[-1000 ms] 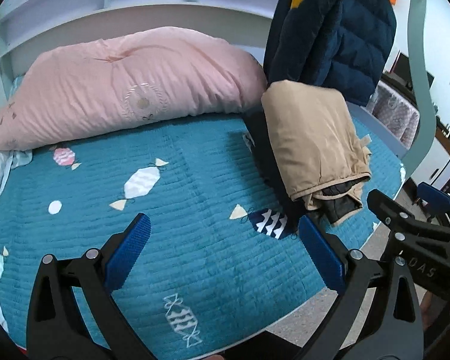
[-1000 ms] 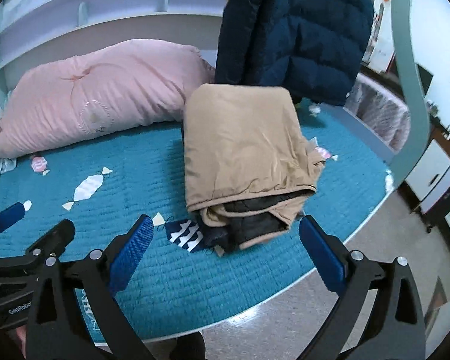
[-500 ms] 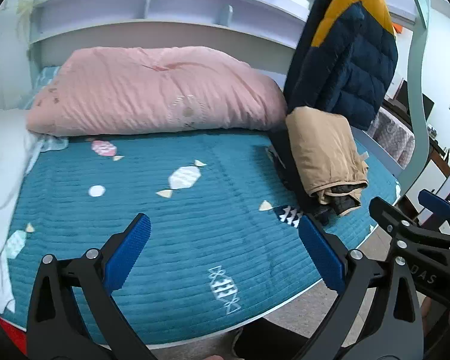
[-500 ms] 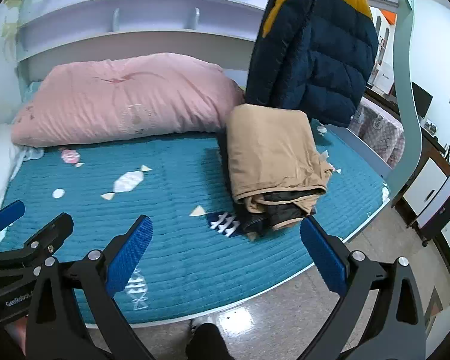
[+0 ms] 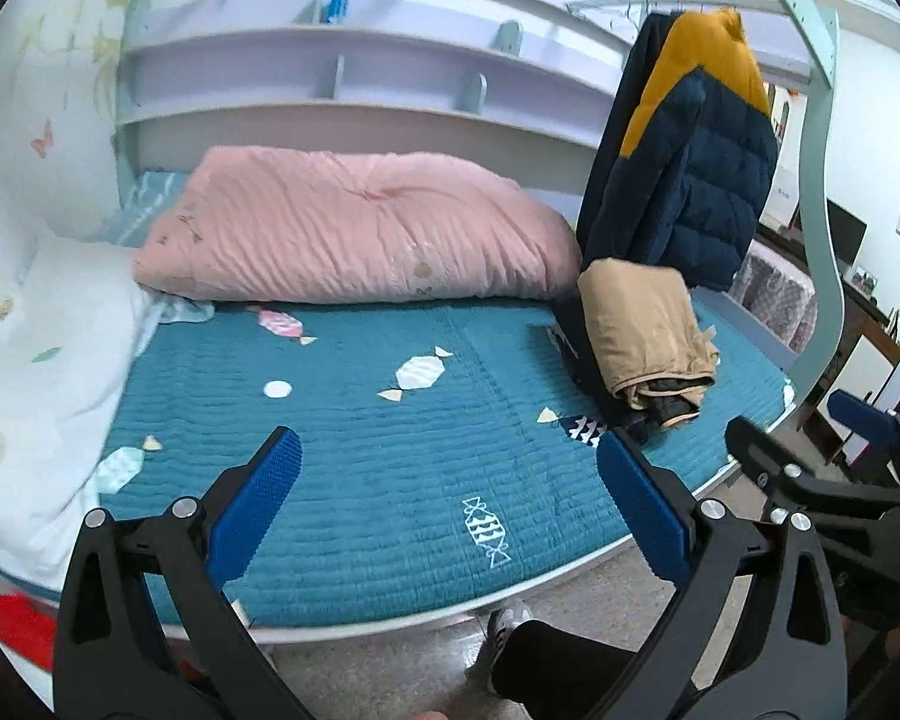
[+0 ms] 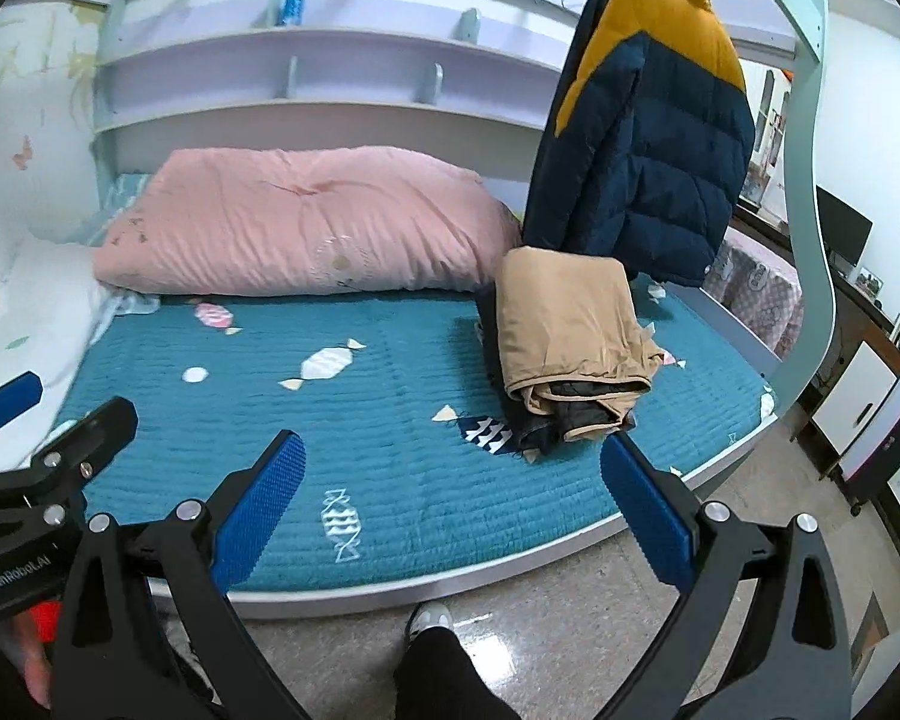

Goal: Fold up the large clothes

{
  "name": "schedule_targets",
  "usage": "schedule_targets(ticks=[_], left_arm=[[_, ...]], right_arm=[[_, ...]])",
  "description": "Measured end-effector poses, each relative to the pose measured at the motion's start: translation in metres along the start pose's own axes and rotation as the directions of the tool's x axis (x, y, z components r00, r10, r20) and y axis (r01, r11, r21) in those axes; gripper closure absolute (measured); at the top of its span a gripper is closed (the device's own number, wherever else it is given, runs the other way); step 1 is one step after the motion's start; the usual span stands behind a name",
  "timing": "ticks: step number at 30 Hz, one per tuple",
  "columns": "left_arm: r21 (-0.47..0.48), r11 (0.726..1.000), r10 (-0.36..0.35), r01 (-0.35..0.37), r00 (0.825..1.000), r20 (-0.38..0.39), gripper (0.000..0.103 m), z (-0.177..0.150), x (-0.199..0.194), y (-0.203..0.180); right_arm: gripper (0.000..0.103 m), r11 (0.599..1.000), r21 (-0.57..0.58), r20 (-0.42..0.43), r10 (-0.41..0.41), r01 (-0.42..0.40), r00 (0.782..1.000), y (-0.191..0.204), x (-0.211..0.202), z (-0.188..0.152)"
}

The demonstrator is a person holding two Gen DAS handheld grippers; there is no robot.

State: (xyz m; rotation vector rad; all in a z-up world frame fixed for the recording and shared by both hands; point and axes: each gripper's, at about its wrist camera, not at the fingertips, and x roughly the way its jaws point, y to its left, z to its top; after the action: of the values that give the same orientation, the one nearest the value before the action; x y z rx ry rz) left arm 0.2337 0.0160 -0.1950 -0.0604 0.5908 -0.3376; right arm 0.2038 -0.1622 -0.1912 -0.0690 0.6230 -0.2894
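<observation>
Left gripper (image 5: 447,510): jaws spread wide, nothing held; positioned off the bed's near edge. Right gripper (image 6: 453,513): likewise wide apart and empty.

Teal quilted bedspread (image 6: 390,420): candy pattern, bare at centre.

Folded tan garment (image 6: 567,330): dark lining exposed at the near end, stacked on a dark folded item at the bed's right side, apart from both grippers.

Navy and mustard puffer jacket (image 6: 654,138): hung on the rail, judged next for folding.

Risk: the stack could be toppled if the jacket is dragged down over it.
</observation>
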Motion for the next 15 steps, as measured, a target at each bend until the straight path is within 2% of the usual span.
schedule_targets(ticks=[7,15], left_arm=[[0.025,0.998,0.054,-0.056,0.996,0.065,0.005,-0.012,-0.085,-0.016],[0.027,0.991,0.125,-0.13,0.983,0.132,0.004,-0.023,-0.163,-0.033]], right_arm=[[0.007,0.998,0.006,0.057,0.056,-0.057,0.997,-0.01,-0.068,-0.014],[0.007,0.992,0.008,0.162,0.119,-0.122,0.98,-0.029,-0.142,-0.024]])
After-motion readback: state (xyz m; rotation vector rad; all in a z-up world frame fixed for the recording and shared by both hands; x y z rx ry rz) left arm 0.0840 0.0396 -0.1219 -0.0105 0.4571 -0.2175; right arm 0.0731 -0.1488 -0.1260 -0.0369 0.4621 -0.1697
